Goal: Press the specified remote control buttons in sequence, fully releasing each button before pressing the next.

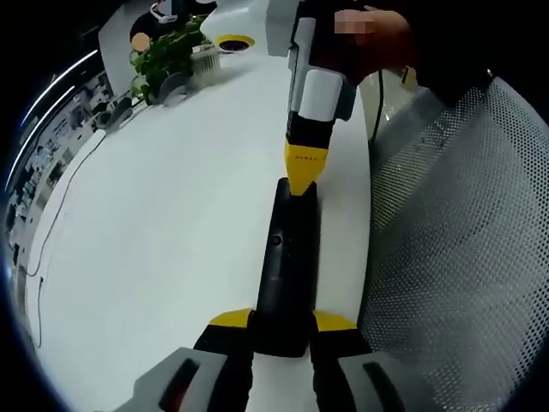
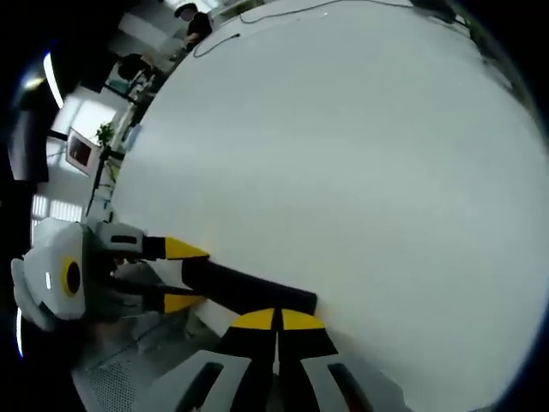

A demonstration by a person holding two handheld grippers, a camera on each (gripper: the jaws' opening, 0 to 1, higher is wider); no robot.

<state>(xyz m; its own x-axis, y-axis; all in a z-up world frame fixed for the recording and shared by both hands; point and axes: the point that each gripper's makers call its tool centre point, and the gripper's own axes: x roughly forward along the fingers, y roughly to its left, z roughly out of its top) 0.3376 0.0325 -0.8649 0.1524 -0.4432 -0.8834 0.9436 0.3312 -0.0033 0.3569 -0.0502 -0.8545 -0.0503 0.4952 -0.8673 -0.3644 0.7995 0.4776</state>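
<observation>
A long black remote control lies lengthwise on the white table, close to its right edge. My left gripper is shut on the remote's near end, one yellow tip on each side. My right gripper comes down from above with its yellow tips shut together, touching the remote's far end. In the right gripper view, my right gripper has its jaws closed, tips on the end of the remote. My left gripper clamps the other end from the left.
A grey mesh chair stands just past the table's right edge. A potted plant and a yellow-ringed round object sit at the far end. A thin cable trails along the left side. A hand holds the right gripper.
</observation>
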